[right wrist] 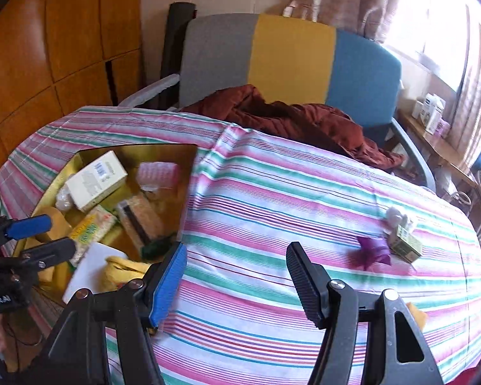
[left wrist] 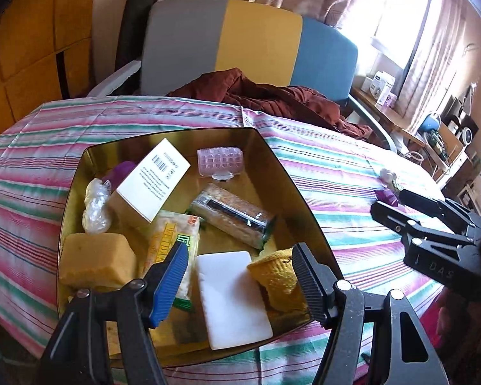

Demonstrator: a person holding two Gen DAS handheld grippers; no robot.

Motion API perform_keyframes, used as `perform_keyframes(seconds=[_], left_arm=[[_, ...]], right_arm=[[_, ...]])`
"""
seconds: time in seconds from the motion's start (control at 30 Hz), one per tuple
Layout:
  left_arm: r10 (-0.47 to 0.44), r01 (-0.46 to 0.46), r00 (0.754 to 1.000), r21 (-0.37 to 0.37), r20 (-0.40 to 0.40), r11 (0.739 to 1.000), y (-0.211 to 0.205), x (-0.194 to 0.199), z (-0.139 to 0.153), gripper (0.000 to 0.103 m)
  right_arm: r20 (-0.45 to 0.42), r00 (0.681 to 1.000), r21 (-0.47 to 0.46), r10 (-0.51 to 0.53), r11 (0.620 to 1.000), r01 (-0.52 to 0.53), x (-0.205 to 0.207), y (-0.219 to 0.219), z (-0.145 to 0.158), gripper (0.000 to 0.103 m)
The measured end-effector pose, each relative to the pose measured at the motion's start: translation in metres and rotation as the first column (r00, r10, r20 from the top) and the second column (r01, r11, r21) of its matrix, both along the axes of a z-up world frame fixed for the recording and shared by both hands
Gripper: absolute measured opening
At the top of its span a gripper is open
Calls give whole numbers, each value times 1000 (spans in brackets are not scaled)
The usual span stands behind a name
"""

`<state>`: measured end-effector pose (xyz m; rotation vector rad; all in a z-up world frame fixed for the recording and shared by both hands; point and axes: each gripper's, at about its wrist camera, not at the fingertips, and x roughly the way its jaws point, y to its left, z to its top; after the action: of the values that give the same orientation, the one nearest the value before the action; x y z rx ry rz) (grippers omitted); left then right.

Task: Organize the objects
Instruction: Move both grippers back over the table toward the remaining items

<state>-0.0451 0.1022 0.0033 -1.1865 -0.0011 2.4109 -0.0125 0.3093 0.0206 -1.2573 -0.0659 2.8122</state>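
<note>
Striped worktop [right wrist: 272,192], gold tin [left wrist: 291,189] of snacks lower left, left gripper [left wrist: 240,276] spread above it, right gripper [right wrist: 237,276] spread empty over cloth

Two wrist views, angled down

We looked closely over the gold tray [left wrist: 80,199]; both views shared the striped tabletop [right wrist: 272,192].

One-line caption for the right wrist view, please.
Open right gripper above striped cloth, gold tin of items at left.
</note>
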Motion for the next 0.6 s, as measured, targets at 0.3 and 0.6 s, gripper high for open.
perform_keyframes(seconds=[0.3, 0.6], left_arm=[[-26, 26, 1000, -15, -3, 1000, 10, 5, 1, 68], [-82, 82, 997, -26, -8, 996, 31, 5, 6, 68]], right_arm=[[27, 987, -11, -156, 988, 156, 8, 72, 0, 65], [64, 922, -82, -382, 919, 386, 22, 178, -7, 65]])
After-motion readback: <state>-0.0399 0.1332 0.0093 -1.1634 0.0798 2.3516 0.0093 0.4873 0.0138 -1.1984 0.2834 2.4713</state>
